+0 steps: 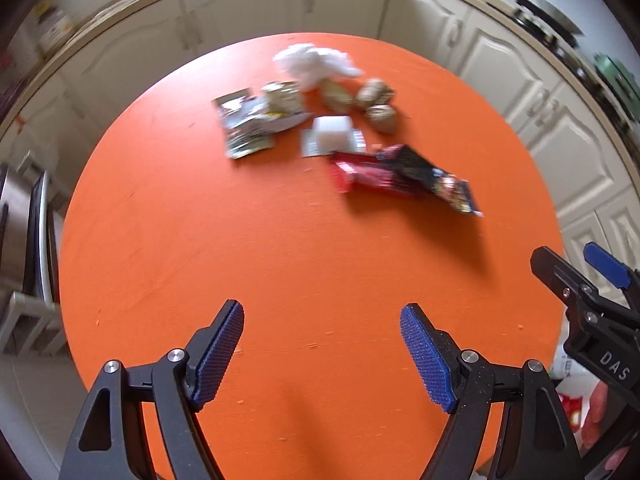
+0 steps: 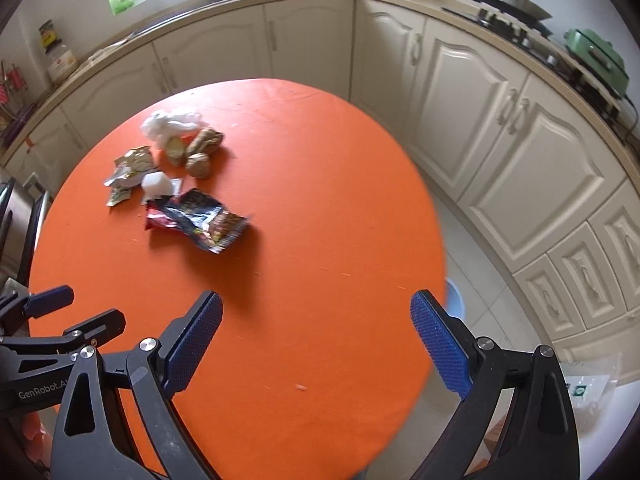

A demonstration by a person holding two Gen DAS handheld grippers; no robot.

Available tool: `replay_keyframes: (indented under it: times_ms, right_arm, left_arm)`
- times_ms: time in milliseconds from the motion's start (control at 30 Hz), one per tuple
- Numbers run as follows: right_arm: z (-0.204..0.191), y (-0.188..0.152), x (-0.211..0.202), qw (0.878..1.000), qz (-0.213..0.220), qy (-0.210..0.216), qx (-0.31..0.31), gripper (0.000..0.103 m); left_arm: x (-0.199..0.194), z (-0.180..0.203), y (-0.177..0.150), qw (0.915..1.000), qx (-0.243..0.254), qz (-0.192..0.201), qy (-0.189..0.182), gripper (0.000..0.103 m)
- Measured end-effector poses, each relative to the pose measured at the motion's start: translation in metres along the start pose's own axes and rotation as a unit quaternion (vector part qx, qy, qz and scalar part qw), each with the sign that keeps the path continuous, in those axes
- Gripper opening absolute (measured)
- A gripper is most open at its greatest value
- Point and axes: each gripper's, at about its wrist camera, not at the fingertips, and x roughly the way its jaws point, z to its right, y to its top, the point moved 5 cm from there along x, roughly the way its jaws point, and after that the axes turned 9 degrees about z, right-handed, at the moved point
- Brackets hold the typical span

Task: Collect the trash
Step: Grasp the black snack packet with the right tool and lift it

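Note:
A pile of trash lies on the far half of a round orange table point(image 1: 280, 280). In it are a white tissue wad point(image 1: 316, 62), brown crumpled lumps point(image 1: 376, 100), silver wrappers point(image 1: 252, 124), a small white piece point(image 1: 332, 134) and a red and black snack wrapper point(image 1: 404, 174). My left gripper point(image 1: 322, 312) hangs open over the near part of the table, empty and well short of the pile. My right gripper point(image 2: 316, 300) is open and empty too, over the table's near right edge. From there the snack wrapper point(image 2: 196, 218) and tissue wad point(image 2: 172, 122) lie far to the left.
Cream kitchen cabinets point(image 2: 460, 92) curve around the table. A stove and a green appliance point(image 2: 596, 60) sit on the counter at right. A blue round thing point(image 2: 454, 300) stands on the floor past the table edge. A chair point(image 1: 28, 240) stands at left.

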Motion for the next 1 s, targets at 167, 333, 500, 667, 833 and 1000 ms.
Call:
replay_keyframes:
  times_ms: [167, 333, 500, 667, 833, 1000]
  right_arm:
    - [-0.036, 0.009, 0.025, 0.999, -0.017, 0.011, -0.028, 0.096]
    - [-0.06, 0.02, 0.048, 0.998, -0.031, 0.005, -0.062, 0.096]
    - [-0.083, 0.028, 0.073, 0.993, -0.049, -0.005, -0.109, 0.096]
    - [-0.101, 0.038, 0.09, 0.988, -0.056, 0.002, -0.141, 0.095]
    - [-0.113, 0.038, 0.096, 0.983, -0.074, 0.042, -0.161, 0.067]
    - [-0.116, 0.028, 0.088, 0.98, -0.095, 0.081, -0.157, 0.029]
  left_arm:
    - [-0.006, -0.035, 0.0, 0.9991, -0.041, -0.008, 0.006, 0.077]
    - [-0.01, -0.067, 0.002, 0.997, -0.076, -0.006, 0.009, 0.077]
    - [-0.007, -0.092, -0.001, 0.9937, -0.112, -0.007, 0.003, 0.077]
    - [-0.007, -0.112, -0.008, 0.9901, -0.14, -0.009, 0.003, 0.077]
    - [-0.009, -0.129, -0.016, 0.9856, -0.168, -0.01, 0.009, 0.077]
    - [-0.008, -0.129, -0.017, 0.9851, -0.171, -0.01, 0.01, 0.077]
